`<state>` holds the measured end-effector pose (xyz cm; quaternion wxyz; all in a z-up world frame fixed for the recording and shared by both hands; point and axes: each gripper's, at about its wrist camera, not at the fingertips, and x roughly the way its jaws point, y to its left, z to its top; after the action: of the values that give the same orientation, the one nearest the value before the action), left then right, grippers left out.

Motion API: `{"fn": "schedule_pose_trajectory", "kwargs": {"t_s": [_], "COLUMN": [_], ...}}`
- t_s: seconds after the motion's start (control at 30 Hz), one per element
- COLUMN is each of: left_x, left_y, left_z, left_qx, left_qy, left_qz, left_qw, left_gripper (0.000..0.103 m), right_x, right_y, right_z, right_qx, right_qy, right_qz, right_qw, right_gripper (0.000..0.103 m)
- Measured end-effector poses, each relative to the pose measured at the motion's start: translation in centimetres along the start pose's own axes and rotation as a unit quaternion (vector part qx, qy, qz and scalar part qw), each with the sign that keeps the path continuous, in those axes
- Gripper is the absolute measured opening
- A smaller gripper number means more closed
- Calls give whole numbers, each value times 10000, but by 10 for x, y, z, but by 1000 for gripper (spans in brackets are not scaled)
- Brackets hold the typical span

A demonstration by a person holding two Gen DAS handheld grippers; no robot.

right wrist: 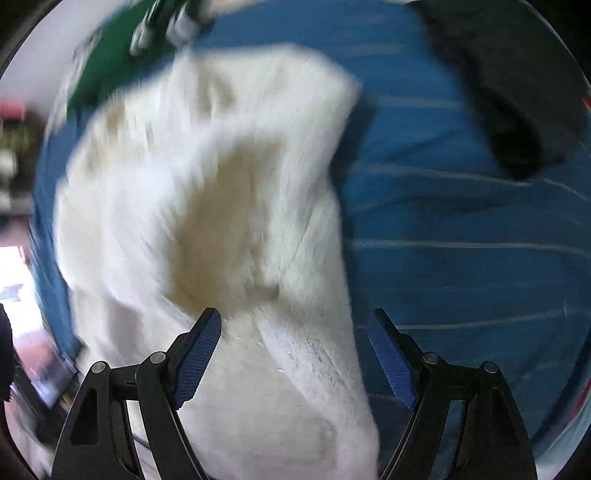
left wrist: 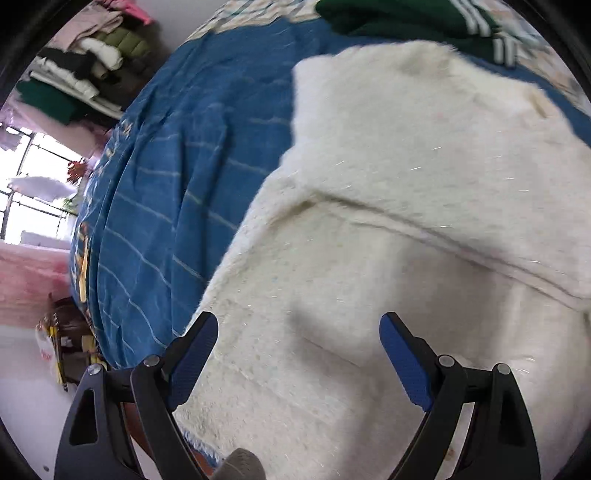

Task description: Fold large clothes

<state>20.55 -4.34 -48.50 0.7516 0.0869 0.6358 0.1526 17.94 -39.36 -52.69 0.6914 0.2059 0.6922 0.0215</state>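
Note:
A large fluffy cream-white garment (left wrist: 388, 206) lies spread on a bed with a blue striped cover (left wrist: 166, 177). A fold or seam runs across it in the left wrist view. My left gripper (left wrist: 298, 325) is open and empty, just above the garment's near part. In the right wrist view the same white garment (right wrist: 207, 206) is blurred by motion. My right gripper (right wrist: 294, 319) is open and empty, over the garment's right edge, with the blue cover (right wrist: 461, 229) to the right.
A green garment with white stripes (left wrist: 413, 22) lies at the far side of the bed, also in the right wrist view (right wrist: 122, 51). A dark garment (right wrist: 517, 92) lies at the right. Stacked clothes (left wrist: 81, 66) sit on shelves left of the bed.

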Motion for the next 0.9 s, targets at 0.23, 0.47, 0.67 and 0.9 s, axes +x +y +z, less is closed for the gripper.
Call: {"fn": "schedule_pose_trajectory", "kwargs": {"t_s": [0.23, 0.47, 0.67, 0.9], "left_x": [27, 47, 59, 64], "left_y": [-29, -40, -41, -13], "left_z": [8, 5, 7, 9], "left_qx": [236, 397, 362, -197], "left_qy": [-67, 11, -214, 34], "left_qz": [259, 285, 293, -623], "left_qw": [9994, 9988, 9987, 9979], "left_gripper": [89, 90, 103, 103], "right_x": [16, -10, 6, 0], "right_y": [-69, -52, -19, -82], "right_z": [7, 0, 37, 43], "right_qx": [1186, 933, -338, 1481], "right_qy": [-273, -411, -672, -184], "right_qz": [-104, -98, -1004, 110], "right_qw": [9925, 9947, 9921, 9887], "right_gripper": [27, 47, 47, 52]}}
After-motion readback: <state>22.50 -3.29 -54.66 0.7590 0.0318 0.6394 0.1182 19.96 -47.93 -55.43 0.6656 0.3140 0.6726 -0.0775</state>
